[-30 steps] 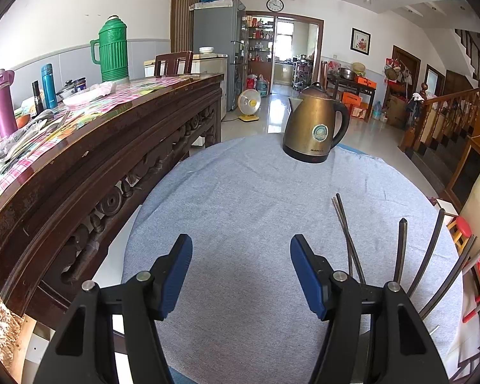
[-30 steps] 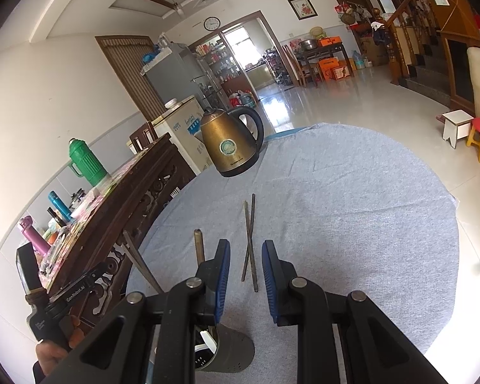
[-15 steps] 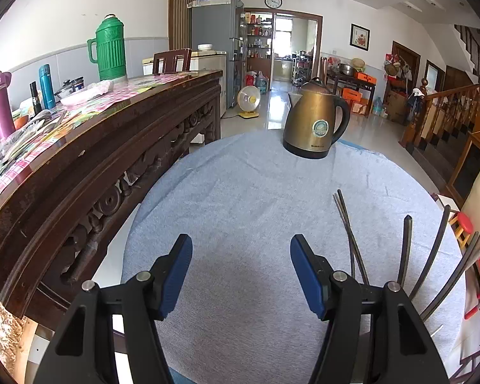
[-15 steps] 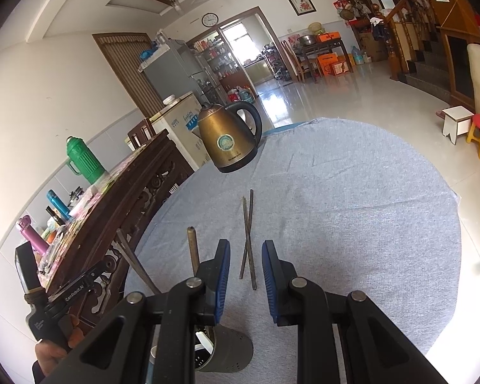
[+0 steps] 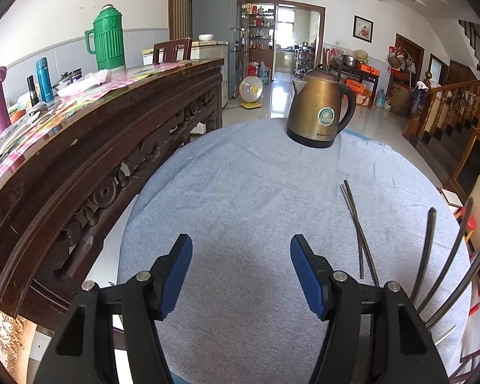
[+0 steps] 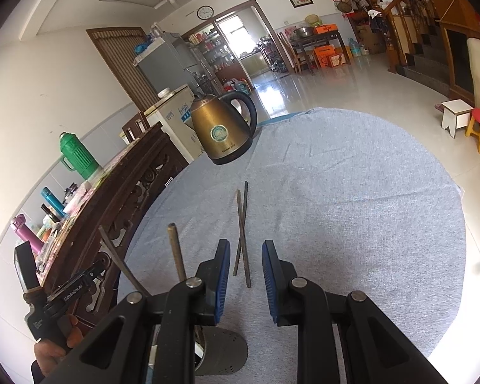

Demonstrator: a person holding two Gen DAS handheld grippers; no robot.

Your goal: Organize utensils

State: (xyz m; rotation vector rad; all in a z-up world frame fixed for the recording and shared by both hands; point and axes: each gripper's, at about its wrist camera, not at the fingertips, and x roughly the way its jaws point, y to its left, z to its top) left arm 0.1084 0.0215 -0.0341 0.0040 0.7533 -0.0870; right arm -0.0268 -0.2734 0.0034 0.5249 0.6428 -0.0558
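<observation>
Landmark: bronze kettle (image 6: 222,132), standing at the far edge of the round grey-clothed table (image 6: 352,192).
Loose chopsticks (image 6: 242,233): one crossed pair flat on the cloth, on the near side of the kettle, directly ahead of the right gripper (image 6: 245,283).
Utensil holder (image 6: 220,356): dark perforated cup, nearer the camera than the loose pair and far from the kettle; several chopsticks (image 5: 427,251) stand in it, fanned outward.
Right gripper, state: jaws narrow, nothing between the pads, aimed at the near ends of the pair.
Left gripper (image 5: 240,275), state: jaws wide, empty, over bare cloth on the near side of the kettle.
Risk, partial pick: the sticks cross, so a pinch may catch one only, or scissor them apart.
Risk, slip: thin sticks flat on soft cloth; the pads may snag fabric or skid off.
Risk, holder: it sits right under the right gripper; a bump on the descent or the return could tip it, and the standing sticks may block insertion.
Hidden: the holder's mouth and base, covered by the gripper body.
Cut off: the lower ends of the standing chopsticks.
Unclear: the exact count in the holder; whether the crossed sticks touch.
</observation>
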